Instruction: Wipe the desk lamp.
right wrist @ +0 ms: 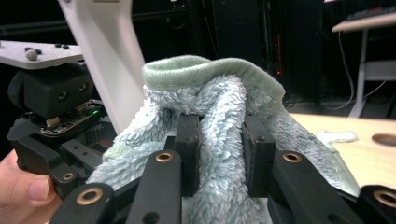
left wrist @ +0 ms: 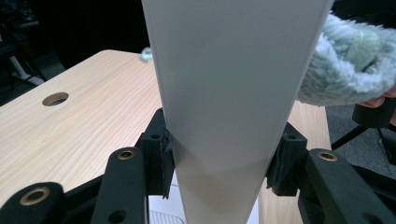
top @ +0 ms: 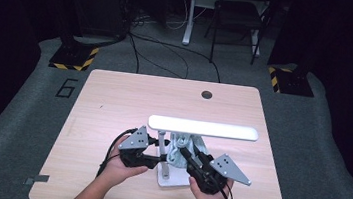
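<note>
Fluffy green cloth [right wrist: 219, 107] sits pinched in my right gripper [right wrist: 219, 158] jaws; my left gripper [left wrist: 219, 163] jaws clamp the white lamp [left wrist: 233, 93] stem, near the bench's [top: 114, 97] front edge.

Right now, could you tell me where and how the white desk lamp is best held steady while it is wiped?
Hold the desk lamp by its flat upright arm, low down, from its left side, pads on the two narrow edges: the left tool clamps it just so, leaving the faces free for the fluffy cloth in the right tool.
</note>
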Tool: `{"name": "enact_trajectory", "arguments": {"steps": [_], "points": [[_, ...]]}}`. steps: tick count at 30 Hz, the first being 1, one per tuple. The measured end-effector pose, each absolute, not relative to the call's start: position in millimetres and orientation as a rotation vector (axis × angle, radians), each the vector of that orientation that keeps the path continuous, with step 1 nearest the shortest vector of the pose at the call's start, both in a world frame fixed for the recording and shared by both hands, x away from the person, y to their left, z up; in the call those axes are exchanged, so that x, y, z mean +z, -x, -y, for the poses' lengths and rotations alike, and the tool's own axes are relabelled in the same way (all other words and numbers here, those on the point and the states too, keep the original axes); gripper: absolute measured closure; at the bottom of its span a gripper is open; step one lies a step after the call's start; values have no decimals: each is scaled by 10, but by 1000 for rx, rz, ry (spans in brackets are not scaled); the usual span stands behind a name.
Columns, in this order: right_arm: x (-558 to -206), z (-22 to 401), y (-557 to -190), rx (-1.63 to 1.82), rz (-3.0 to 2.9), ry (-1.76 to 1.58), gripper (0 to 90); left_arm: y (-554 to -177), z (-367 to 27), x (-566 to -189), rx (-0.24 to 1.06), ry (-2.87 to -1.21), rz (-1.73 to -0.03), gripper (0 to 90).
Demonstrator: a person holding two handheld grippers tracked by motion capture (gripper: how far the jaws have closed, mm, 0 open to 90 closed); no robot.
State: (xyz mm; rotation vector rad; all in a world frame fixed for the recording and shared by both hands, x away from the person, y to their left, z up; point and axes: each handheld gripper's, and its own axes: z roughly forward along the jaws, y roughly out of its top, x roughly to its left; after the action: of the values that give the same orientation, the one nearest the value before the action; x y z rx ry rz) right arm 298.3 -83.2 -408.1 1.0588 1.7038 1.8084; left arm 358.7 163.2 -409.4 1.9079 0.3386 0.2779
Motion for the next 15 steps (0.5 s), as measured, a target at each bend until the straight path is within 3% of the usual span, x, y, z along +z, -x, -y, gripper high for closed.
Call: {"name": "enact_trajectory", "arguments": {"steps": [9,15], "points": [[-4104,894,-3033,1800,-1699,-1086,713,-3563,-1626,-4124,294,-1960,-328,485],[-4432,1010,-3103,1592,-1780,-1132,708,-3557,-1708,-4110,267,-1936,-320,465]]}}
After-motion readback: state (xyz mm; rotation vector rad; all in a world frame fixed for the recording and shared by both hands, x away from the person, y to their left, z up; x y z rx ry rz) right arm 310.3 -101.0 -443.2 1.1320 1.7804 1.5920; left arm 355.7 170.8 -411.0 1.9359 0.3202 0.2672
